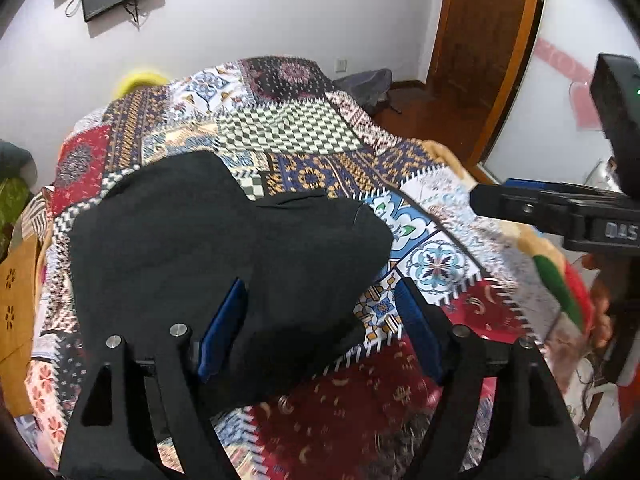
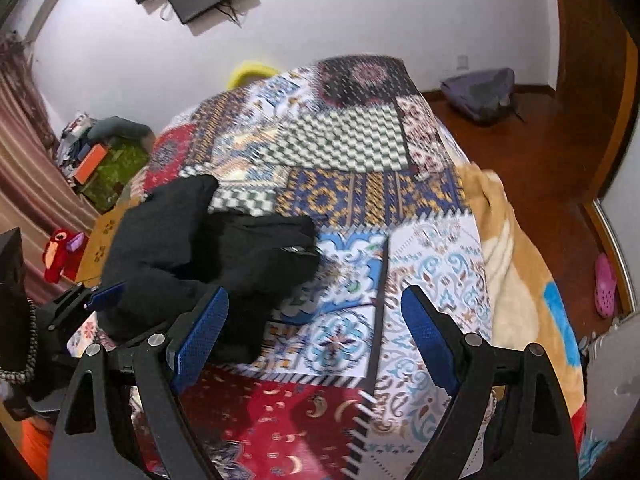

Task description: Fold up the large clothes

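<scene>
The black garment (image 1: 208, 248), judged soft, limp and light, is lying bunched on the patchwork bedspread (image 1: 304, 176), best being taken at an outer hem, while the left gripper (image 1: 320, 340) and right gripper (image 2: 316, 340) are being held open, gripping nothing.

Below me the bed (image 2: 432, 248) is spread with a patchwork cover (image 1: 288, 132) of red, blue and checkered panels. A black garment (image 1: 200, 240) lies bunched on its near left part. At the right edge a tan plush blanket (image 2: 516, 280) lies rumpled along the cover.
</scene>
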`<state>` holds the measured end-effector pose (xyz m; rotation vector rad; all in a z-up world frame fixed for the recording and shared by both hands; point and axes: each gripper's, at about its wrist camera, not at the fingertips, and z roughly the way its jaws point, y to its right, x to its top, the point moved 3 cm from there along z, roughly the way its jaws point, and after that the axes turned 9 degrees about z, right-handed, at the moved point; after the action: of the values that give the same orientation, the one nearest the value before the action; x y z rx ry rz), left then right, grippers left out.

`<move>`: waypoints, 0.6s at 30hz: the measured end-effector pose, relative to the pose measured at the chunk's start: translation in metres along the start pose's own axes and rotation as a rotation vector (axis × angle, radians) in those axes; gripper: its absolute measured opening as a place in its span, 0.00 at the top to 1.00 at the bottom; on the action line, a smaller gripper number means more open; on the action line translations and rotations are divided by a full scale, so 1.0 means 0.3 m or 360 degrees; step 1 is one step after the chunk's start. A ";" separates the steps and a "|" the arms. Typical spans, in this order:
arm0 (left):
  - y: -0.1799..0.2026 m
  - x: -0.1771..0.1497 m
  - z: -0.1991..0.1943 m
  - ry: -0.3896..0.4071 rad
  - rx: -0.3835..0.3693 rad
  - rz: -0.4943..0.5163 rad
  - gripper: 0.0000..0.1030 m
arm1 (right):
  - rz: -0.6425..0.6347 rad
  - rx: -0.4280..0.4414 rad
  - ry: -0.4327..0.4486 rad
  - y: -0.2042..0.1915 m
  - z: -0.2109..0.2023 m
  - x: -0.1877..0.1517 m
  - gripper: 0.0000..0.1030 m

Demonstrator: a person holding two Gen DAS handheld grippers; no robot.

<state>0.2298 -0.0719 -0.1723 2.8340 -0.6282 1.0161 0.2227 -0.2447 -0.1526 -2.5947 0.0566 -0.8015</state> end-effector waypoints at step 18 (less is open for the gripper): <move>-0.443 -0.198 -0.096 -0.0032 0.0309 -0.0332 0.07 | -0.0366 0.0188 -0.0054 -0.411 0.161 -0.025 0.16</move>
<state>0.2239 0.0764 -0.1769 2.9971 -0.2381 1.0653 0.2325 -0.1129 -0.1425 -2.5309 -0.2951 -0.8125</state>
